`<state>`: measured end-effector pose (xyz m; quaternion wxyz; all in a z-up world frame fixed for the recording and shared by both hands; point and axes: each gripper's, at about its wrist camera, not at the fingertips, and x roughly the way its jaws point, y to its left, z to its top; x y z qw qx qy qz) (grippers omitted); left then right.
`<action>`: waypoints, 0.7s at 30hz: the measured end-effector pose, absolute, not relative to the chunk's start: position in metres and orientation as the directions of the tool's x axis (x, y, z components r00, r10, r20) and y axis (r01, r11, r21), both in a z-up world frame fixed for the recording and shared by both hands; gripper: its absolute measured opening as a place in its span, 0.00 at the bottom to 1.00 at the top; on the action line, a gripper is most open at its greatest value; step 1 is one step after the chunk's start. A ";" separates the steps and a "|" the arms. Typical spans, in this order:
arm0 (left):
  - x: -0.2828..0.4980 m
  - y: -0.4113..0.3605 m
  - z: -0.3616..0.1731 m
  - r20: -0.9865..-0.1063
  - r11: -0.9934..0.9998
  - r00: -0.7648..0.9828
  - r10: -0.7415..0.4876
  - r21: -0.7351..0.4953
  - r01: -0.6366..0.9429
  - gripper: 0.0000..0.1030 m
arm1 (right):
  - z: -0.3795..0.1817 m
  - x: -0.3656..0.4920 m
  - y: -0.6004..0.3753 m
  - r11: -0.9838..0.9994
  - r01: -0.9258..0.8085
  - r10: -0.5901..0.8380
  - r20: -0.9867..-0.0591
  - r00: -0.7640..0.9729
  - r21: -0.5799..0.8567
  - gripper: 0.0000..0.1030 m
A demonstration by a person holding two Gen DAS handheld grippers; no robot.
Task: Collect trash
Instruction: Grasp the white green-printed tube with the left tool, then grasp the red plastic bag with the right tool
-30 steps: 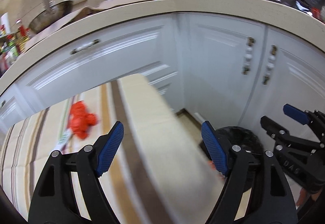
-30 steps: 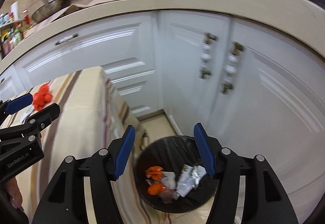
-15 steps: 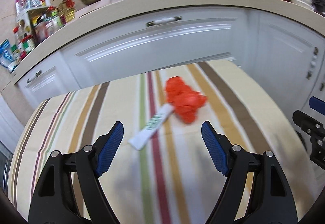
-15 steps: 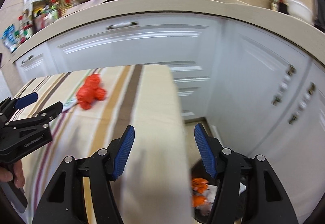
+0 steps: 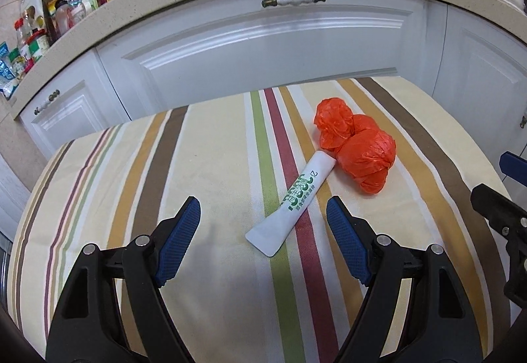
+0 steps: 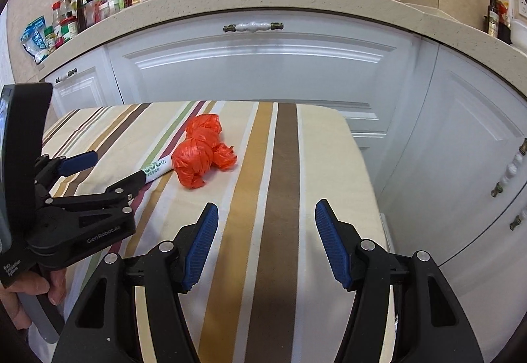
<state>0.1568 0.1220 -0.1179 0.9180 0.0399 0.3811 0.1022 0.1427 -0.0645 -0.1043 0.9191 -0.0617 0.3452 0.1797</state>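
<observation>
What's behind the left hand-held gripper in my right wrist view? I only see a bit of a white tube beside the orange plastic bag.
Observer: The left wrist view shows the whole white tube. It has green print, and its flat crimped end is nearest the left hand-held gripper.
Operator: Is it gripped?
Observer: No. The flat end shows in the gap between the open jaws, but neither pad touches it. It lies on the striped tablecloth.
Operator: Is the tube clear of the bag?
Observer: No. Its far end appears to touch the orange plastic bag.
</observation>
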 end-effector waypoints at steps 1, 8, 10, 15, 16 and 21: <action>0.159 0.123 -0.118 -0.696 0.978 0.687 0.206 0.140 -0.152 0.75 | -0.105 0.144 -0.064 0.928 -0.374 0.287 -0.659 0.695 0.010 0.59; 0.176 0.128 -0.129 -0.749 0.990 0.647 0.142 0.096 -0.106 0.53 | -0.108 0.149 -0.060 0.927 -0.376 0.285 -0.673 0.683 0.010 0.59; 0.179 0.134 -0.134 -0.774 0.994 0.625 0.102 0.050 -0.100 0.38 | -0.109 0.150 -0.058 0.925 -0.379 0.286 -0.675 0.681 0.010 0.60; 0.173 0.136 -0.133 -0.770 0.996 0.632 0.087 0.046 -0.082 0.16 | -0.109 0.154 -0.051 0.919 -0.393 0.298 -0.678 0.672 0.014 0.60; 0.171 0.137 -0.133 -0.769 0.995 0.633 0.088 0.042 -0.088 0.16 | -0.109 0.155 -0.048 0.916 -0.400 0.305 -0.679 0.668 0.018 0.60; 0.161 0.151 -0.131 -0.759 0.991 0.640 0.115 0.039 -0.131 0.16 | -0.107 0.160 -0.029 0.902 -0.432 0.328 -0.677 0.658 0.018 0.60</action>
